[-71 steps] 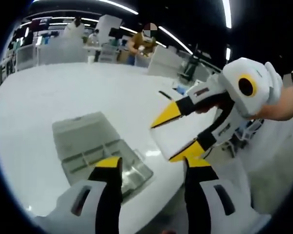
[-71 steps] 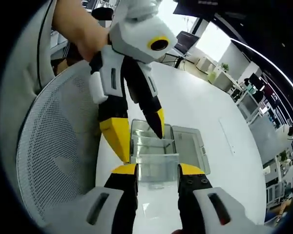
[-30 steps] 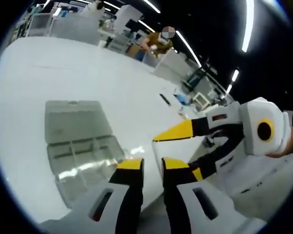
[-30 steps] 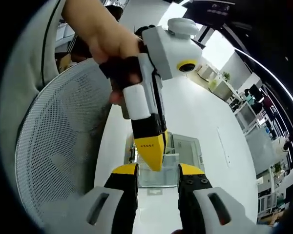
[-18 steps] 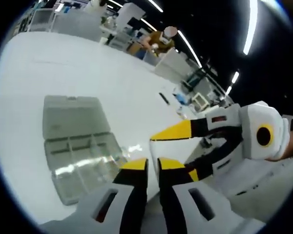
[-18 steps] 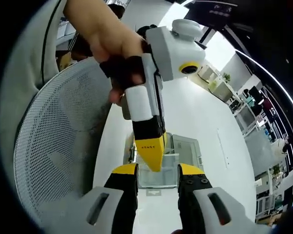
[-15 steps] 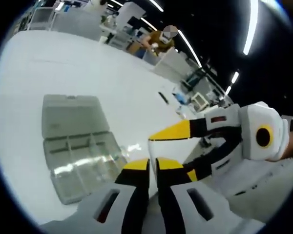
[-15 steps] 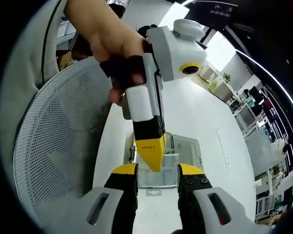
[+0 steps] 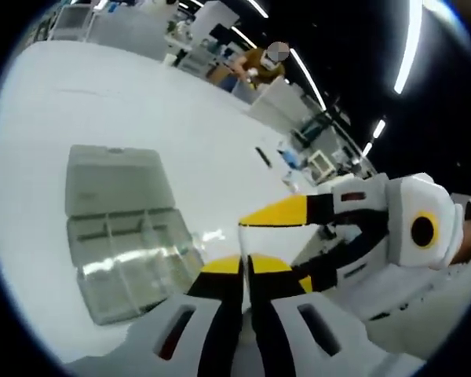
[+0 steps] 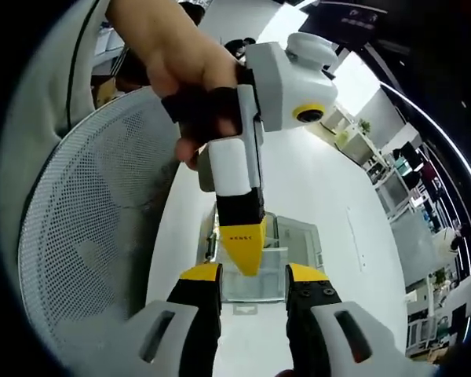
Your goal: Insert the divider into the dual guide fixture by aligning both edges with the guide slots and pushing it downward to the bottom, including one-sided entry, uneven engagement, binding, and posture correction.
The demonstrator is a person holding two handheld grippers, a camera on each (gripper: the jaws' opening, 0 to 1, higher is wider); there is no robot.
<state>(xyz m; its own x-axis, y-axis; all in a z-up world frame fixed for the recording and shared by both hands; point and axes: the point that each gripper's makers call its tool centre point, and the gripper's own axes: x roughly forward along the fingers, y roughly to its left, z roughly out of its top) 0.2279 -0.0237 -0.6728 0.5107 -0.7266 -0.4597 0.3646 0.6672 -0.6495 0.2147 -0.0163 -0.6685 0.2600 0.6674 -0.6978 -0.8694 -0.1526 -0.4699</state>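
left tool (image 10: 242,263) pinching divider (image 10: 253,284) | right tool (image 10: 253,276) gripping it

Two tools (image 9: 244,265) (image 10: 253,276), one clear divider (image 10: 253,285), one compartment box (image 9: 122,228), one mesh chair (image 10: 86,228)

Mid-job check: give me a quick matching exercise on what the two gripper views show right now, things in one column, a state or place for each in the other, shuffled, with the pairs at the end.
Things:
1. left gripper
2. right gripper
3. clear box
4. divider

States or places:
A. lies on the white table with its lid folded back
B. clear sheet held off the table, between yellow jaws
C. jaws closed together, pinching the sheet's upper edge
D. jaws apart, one at each side edge of the sheet

Pairs: 1-C, 2-D, 3-A, 4-B
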